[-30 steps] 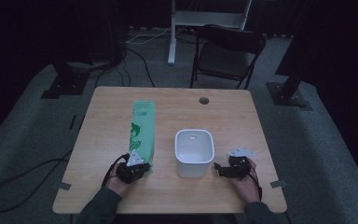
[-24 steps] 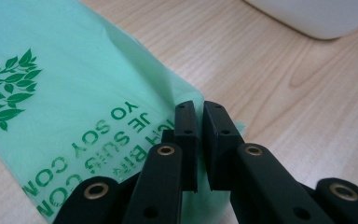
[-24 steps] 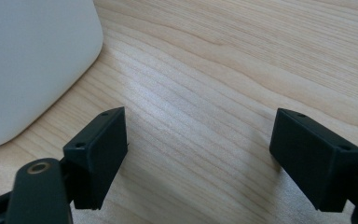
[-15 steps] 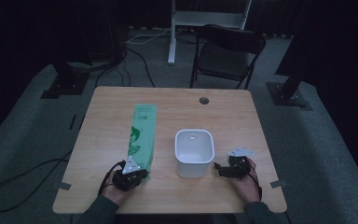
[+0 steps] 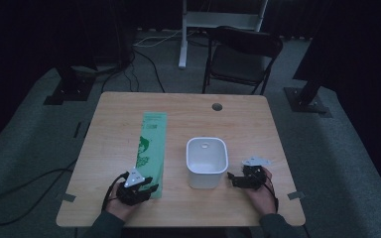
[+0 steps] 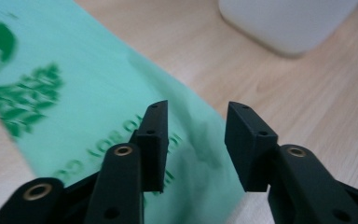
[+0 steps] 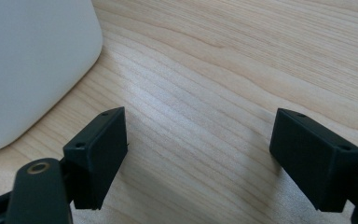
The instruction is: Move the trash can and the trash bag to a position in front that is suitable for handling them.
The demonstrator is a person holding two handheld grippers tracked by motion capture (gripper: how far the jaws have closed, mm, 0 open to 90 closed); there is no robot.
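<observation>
- We see a green plastic bag [image 5: 150, 148] lying flat on the wooden surface [image 5: 114, 129], left of centre, its length running from near to far.
- Our left gripper [image 5: 146, 189] sits at the bag's near end; its jaws have just been opening and stand apart above the film, gripping nothing.
- A white square tub [image 5: 207, 161] stands upright just right of the bag.
- Our right gripper [image 5: 231, 177] rests near the tub's right side, jaws wide apart over bare wood.
</observation>
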